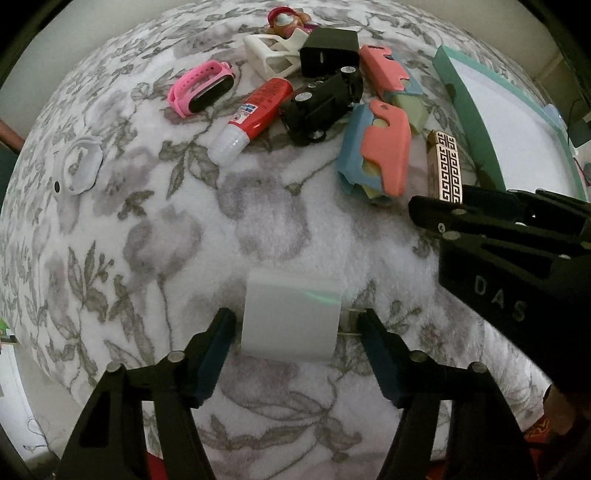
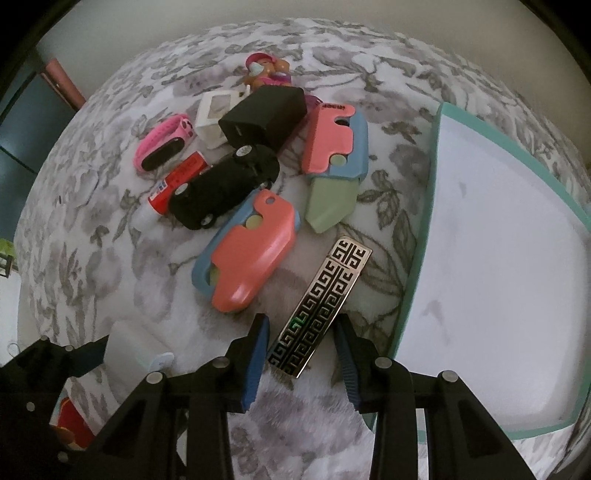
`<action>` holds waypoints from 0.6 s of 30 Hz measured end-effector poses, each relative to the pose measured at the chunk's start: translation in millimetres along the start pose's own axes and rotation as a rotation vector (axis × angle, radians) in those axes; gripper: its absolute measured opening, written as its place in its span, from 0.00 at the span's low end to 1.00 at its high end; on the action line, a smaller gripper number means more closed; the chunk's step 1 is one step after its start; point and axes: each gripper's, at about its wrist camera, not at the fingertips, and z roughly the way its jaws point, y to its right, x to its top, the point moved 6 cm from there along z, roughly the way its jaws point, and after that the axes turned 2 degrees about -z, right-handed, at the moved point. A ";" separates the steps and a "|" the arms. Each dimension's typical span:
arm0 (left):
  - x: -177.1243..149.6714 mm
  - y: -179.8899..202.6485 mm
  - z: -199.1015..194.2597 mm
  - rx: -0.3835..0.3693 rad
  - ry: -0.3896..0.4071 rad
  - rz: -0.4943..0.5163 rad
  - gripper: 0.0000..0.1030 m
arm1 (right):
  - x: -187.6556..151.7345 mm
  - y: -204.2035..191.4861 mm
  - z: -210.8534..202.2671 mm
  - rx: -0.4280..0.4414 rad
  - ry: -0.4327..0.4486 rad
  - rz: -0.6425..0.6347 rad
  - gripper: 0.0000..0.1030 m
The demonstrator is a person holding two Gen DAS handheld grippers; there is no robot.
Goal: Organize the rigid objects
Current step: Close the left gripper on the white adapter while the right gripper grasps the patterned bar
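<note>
Surface: a floral grey-and-white fleece blanket (image 1: 177, 236) carries everything.
Clutter: a pile lies ahead of both grippers: a pink smart band (image 1: 201, 88), a red glue stick (image 1: 255, 114), a black toy car (image 1: 319, 107), a black charger block (image 1: 328, 51), a white plastic frame (image 1: 269, 55), a small doll (image 1: 286, 20) at the far end, and two coral-and-blue toy knives (image 2: 255, 251), (image 2: 336, 140).
Apart from the pile: a white round watch case (image 1: 79, 164) lies off to the left, well clear of the rest.
In the way: the nearer toy knife lies just beside the far end of the patterned lighter (image 2: 319, 308).
Container: a teal-rimmed tray (image 2: 415, 258) with a white floor sits to the right of the pile; nothing shows inside it.
Left gripper (image 1: 293, 328): low over the blanket, jaws wide on either side of a white rectangular block (image 1: 291, 317), not clearly pressing on it.
Right gripper (image 2: 301, 332): jaws wide, straddling the near end of the patterned lighter, which lies flat on the blanket beside the tray's left wall; gaps show on both sides.
</note>
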 end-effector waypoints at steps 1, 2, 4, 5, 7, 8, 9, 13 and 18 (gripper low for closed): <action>-0.4 0.5 -1.0 -0.002 0.003 -0.001 0.63 | 0.8 -1.1 0.3 -0.007 0.003 -0.006 0.39; -0.7 0.9 -2.0 -0.002 0.005 -0.001 0.60 | 0.5 -2.0 0.5 -0.011 0.006 -0.009 0.39; 0.3 -0.4 -5.2 0.003 0.006 0.000 0.58 | -1.6 -3.3 0.4 -0.020 0.011 -0.005 0.37; 1.2 -1.1 -5.2 0.006 0.004 -0.003 0.58 | -1.8 -4.4 0.1 -0.023 0.014 -0.003 0.37; 6.0 -1.5 -7.2 0.016 0.001 -0.013 0.58 | -2.3 -6.5 0.2 -0.025 0.021 -0.006 0.35; 7.6 -2.8 -8.4 0.025 0.003 -0.015 0.58 | -2.9 -6.3 0.3 -0.021 0.022 -0.002 0.34; 9.3 -5.3 -10.2 0.040 0.004 -0.021 0.58 | -4.2 -5.7 0.4 -0.014 0.022 0.006 0.32; 15.8 -15.4 -16.8 0.054 0.000 -0.055 0.58 | -6.5 2.8 -4.8 0.021 0.027 0.045 0.26; 28.3 -27.2 -27.2 0.063 -0.002 -0.102 0.58 | -11.4 5.4 -9.0 0.072 0.024 0.084 0.23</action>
